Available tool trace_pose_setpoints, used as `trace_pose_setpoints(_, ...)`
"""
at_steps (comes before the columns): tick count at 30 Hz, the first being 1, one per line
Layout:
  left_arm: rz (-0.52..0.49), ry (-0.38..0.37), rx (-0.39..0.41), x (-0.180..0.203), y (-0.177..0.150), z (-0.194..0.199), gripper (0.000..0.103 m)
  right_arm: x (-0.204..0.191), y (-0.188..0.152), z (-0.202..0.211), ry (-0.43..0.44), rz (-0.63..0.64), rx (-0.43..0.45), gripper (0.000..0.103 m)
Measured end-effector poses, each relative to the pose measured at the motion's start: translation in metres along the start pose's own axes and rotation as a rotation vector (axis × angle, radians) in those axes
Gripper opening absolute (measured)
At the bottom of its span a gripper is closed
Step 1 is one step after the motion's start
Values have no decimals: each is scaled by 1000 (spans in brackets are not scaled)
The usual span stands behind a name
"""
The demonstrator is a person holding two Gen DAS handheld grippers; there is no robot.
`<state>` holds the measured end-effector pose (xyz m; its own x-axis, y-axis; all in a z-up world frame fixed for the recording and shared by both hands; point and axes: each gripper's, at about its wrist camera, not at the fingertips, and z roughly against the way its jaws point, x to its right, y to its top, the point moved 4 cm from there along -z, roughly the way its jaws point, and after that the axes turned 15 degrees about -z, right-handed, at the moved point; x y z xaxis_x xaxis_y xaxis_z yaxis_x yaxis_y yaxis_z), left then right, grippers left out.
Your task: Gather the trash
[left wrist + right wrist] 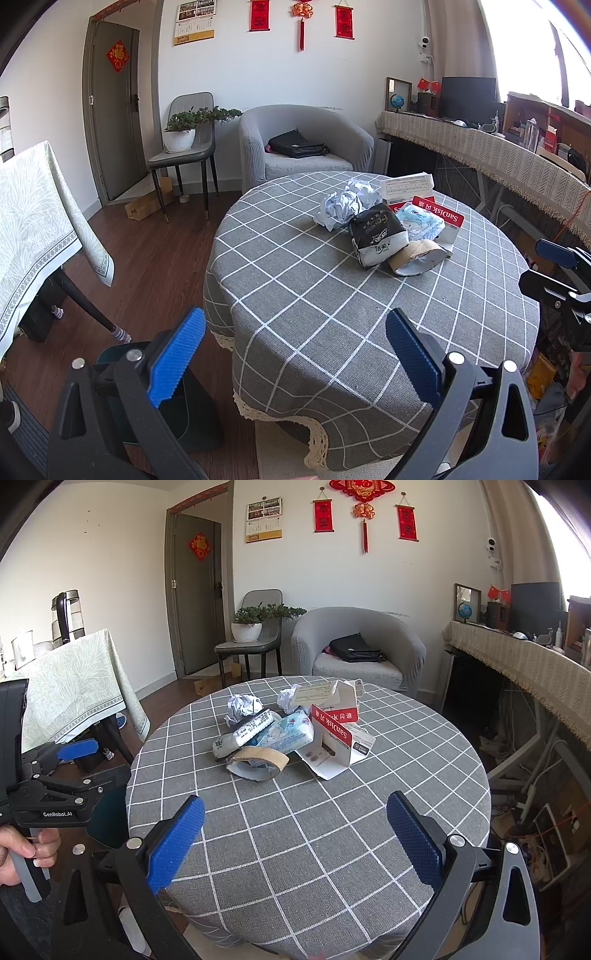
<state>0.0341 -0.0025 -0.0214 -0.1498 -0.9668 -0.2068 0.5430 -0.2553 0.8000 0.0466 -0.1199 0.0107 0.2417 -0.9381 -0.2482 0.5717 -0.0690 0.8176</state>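
The worktop (332, 849) wears matt woven cloth (lace-trimmed). On it lie crumpled paper (243, 705), a glossy plastic wrapper (288, 733) and a rough cardboard tape core (258, 762). Jaws carry ribbed blue rubbery pads (177, 842).

Ahead of the open jaws: two crumpled paper balls (243, 705) (289, 698), one tape roll (258, 763), one dark packet (376, 232). Also one tissue pack (286, 733) and one red-and-white card box (334, 734).

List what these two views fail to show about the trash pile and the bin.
- Dark bin, left wrist view: the left gripper hides its opening and contents.
- Crumpled paper, right wrist view: partly behind the SanDisk card.
- Black packet: print too small to read.
- Tape roll: its far side is tucked under the wrappers.
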Motion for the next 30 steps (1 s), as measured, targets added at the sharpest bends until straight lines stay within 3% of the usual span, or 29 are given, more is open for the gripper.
trace_pose_setpoints(30, 3, -8, -1, 3, -1, 0, 100, 7, 1, 0, -8, -7, -1, 100)
